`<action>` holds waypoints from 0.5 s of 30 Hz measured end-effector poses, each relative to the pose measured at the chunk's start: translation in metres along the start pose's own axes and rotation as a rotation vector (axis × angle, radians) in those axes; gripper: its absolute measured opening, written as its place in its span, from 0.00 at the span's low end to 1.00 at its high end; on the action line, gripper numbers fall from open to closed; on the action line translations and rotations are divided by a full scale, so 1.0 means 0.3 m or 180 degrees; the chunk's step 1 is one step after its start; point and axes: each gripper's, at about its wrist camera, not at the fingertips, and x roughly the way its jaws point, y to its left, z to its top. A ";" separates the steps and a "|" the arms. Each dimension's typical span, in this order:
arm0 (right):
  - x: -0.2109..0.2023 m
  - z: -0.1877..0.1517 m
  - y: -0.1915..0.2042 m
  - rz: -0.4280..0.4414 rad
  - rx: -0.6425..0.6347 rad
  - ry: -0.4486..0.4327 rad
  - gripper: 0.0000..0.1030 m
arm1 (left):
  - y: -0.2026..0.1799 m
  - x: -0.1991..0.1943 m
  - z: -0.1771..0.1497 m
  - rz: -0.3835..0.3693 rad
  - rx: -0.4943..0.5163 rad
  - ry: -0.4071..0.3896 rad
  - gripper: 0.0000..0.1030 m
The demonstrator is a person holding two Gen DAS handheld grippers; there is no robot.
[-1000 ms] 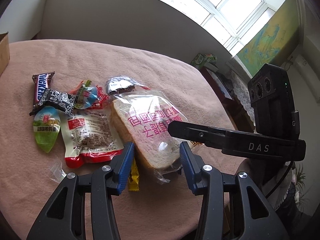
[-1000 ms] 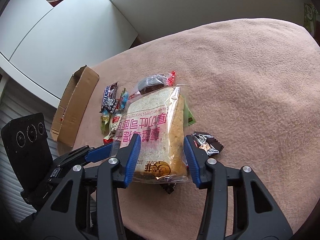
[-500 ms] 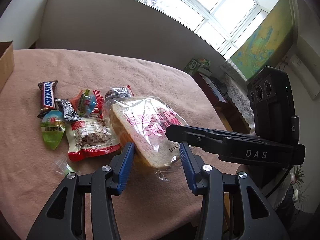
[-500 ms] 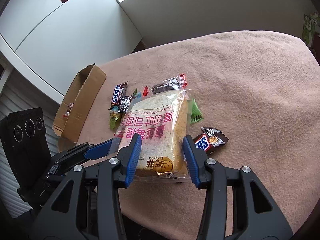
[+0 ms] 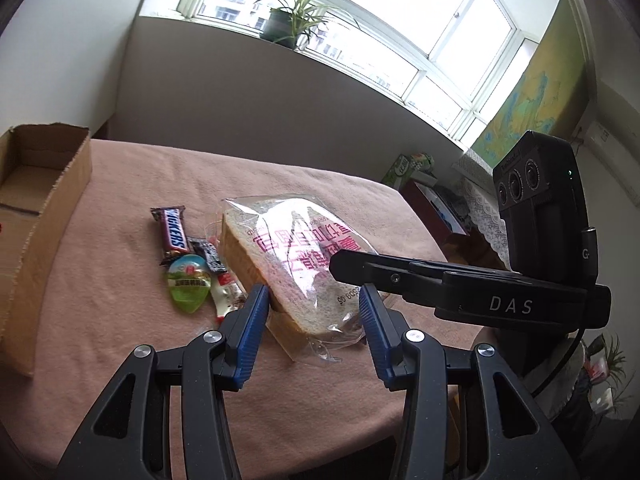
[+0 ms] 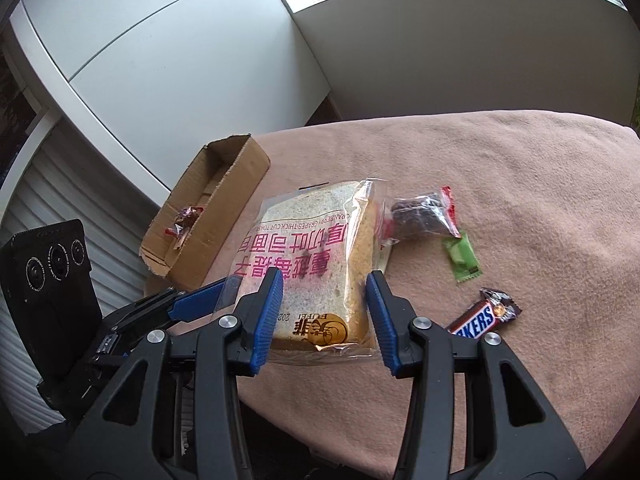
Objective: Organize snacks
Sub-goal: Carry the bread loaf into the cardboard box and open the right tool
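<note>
A bagged loaf of sliced bread with pink print (image 5: 296, 264) (image 6: 316, 264) is held up above the pink tablecloth, tilted. My left gripper (image 5: 312, 312) and my right gripper (image 6: 324, 300) are each shut on its near end from opposite sides. Under and beside the loaf lie a Snickers bar (image 5: 174, 234), a green jelly cup (image 5: 188, 282), a small black packet (image 5: 210, 256) and a red-and-white packet (image 5: 228, 292). The right wrist view shows a dark cake in clear wrap (image 6: 420, 214), a green sachet (image 6: 462, 256) and another Snickers bar (image 6: 484, 316).
An open cardboard box (image 5: 36, 216) (image 6: 208, 212) stands at the table's left end with a small wrapped snack (image 6: 186, 218) inside. The table edge is close below both grippers. A window sill with a plant (image 5: 288, 28) is beyond the table.
Both grippers have lifted the loaf off the pile and raised it; the views have tilted up, and the box now shows more fully.
</note>
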 end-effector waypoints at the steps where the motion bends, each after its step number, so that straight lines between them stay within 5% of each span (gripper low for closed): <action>1: 0.006 0.004 0.019 0.0020 -0.0027 0.0000 0.44 | 0.011 -0.014 0.002 0.0025 -0.0015 -0.0031 0.43; 15: 0.209 0.092 0.331 0.0367 -0.0472 0.0087 0.44 | 0.252 -0.220 0.008 0.0453 -0.0376 -0.0425 0.43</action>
